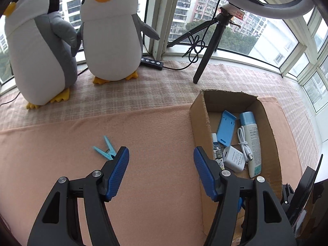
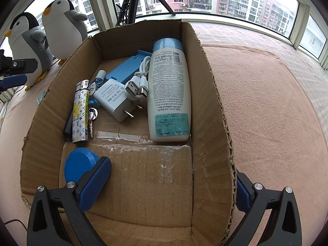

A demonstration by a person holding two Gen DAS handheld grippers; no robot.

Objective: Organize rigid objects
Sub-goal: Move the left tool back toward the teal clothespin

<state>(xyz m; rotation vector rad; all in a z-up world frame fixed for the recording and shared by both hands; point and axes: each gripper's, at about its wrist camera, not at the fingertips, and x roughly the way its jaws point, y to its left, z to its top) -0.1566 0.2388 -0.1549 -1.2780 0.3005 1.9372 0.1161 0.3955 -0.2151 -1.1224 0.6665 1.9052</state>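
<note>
Blue clothespin (image 1: 106, 151) on pink cloth (image 1: 143, 133), touching left tongs' (image 1: 161, 157) far fingertip, both tongs wide, empty

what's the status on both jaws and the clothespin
Left gripper open, empty, short of the blue clothespin on the pink cloth. Right gripper open, straddling the cardboard box wall. Path to the clothespin clear.

A home bay window (image 1: 266, 47) with plush penguins (image 1: 110, 34).
</note>
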